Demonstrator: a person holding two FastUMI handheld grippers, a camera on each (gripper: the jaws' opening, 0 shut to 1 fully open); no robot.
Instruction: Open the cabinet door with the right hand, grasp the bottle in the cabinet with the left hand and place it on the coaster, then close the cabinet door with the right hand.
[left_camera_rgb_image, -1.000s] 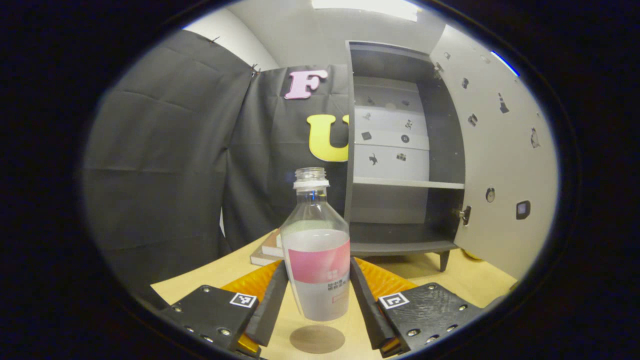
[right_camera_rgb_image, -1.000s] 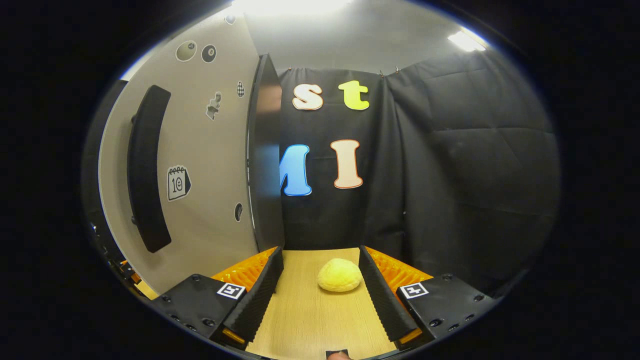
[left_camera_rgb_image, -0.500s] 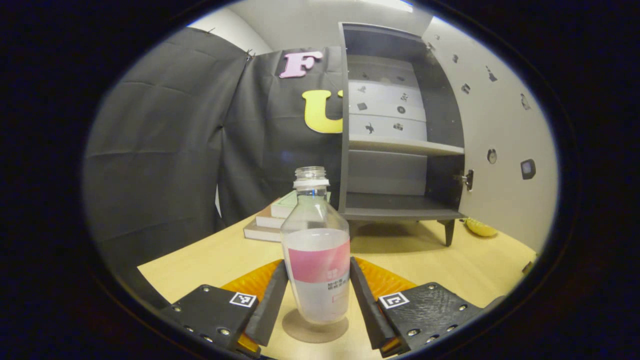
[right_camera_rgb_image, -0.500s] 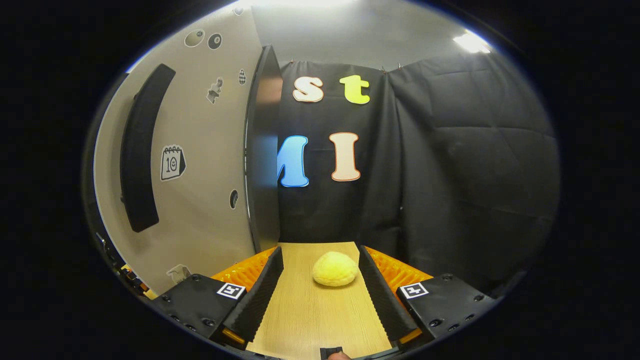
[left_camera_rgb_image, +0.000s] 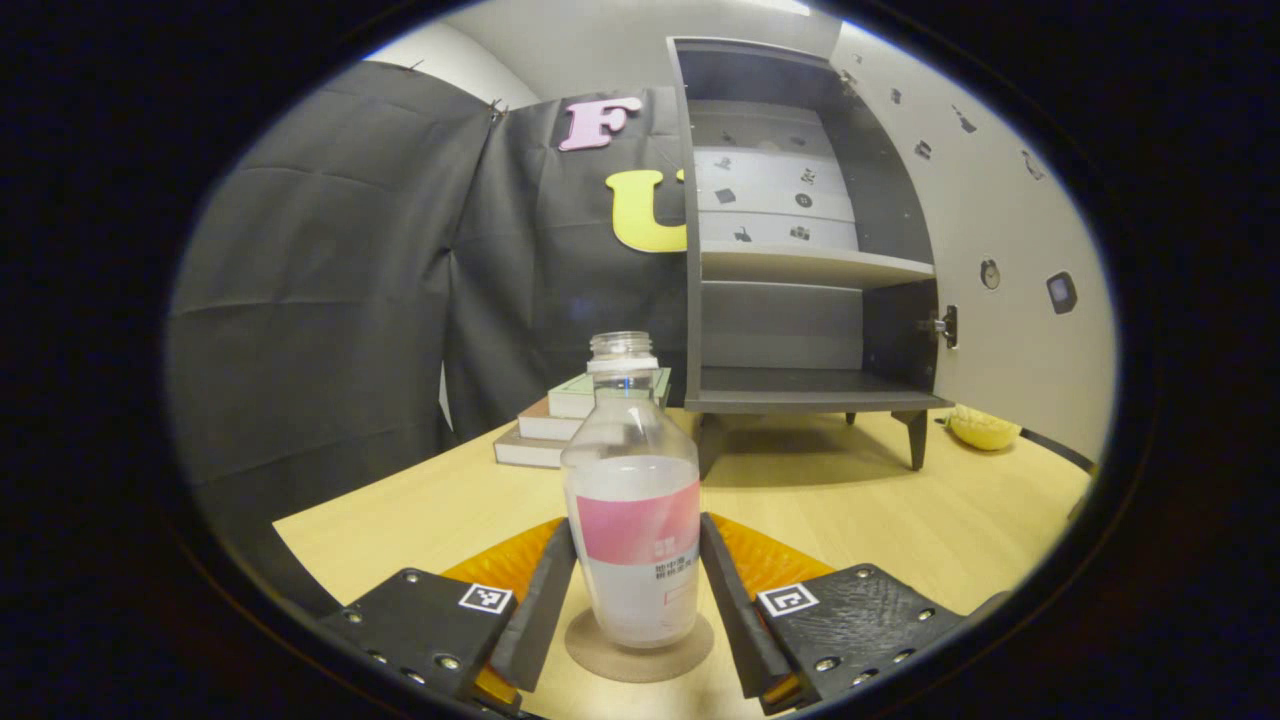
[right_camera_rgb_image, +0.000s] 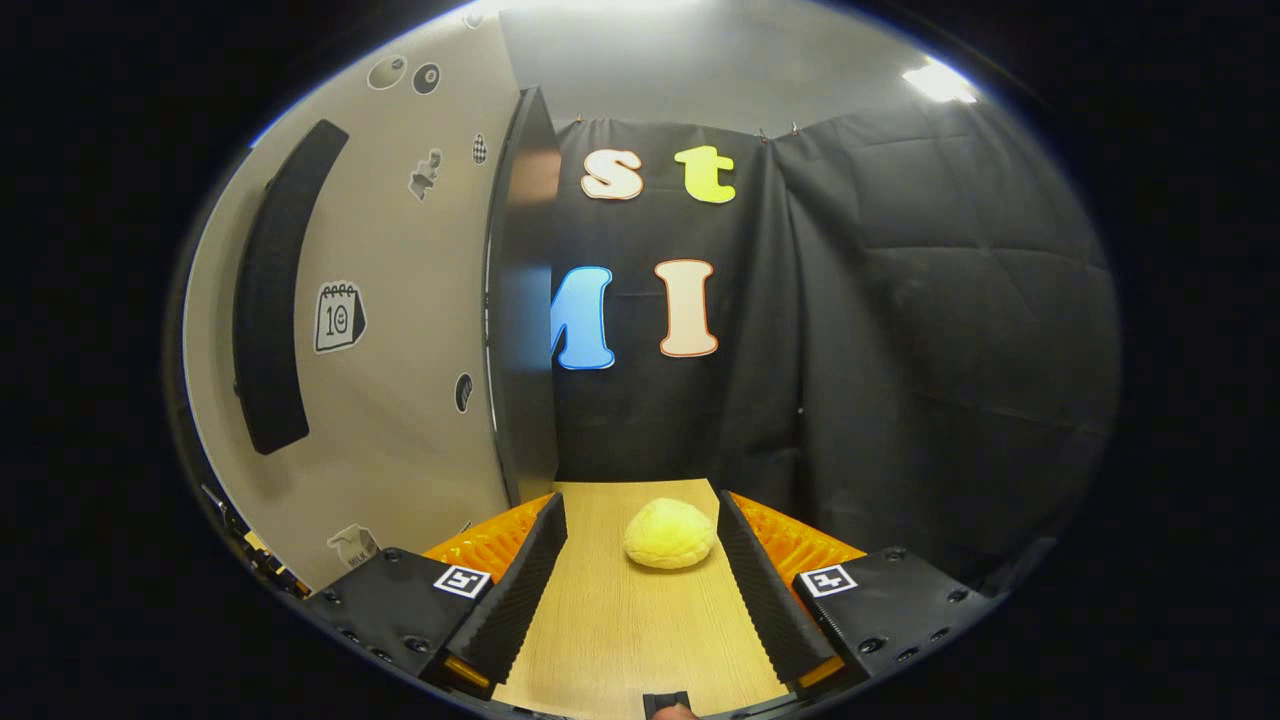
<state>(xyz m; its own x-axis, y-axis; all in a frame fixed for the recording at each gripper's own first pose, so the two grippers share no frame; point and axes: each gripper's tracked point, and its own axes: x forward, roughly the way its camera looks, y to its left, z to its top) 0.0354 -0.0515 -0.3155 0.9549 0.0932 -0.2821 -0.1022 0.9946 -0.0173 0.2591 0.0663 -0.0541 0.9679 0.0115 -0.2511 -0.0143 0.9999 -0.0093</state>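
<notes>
Bottle (left_camera_rgb_image: 632, 520) upright on coaster (left_camera_rgb_image: 640, 658), left tool (left_camera_rgb_image: 630, 590) clamping it; part fingers evenly. Right tool (right_camera_rgb_image: 640, 580) open, empty.

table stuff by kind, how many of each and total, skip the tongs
bottle: 1
coaster: 1
books: 3, in one stack
cabinet: 1
yellow round lump: 1
total: 7
</notes>
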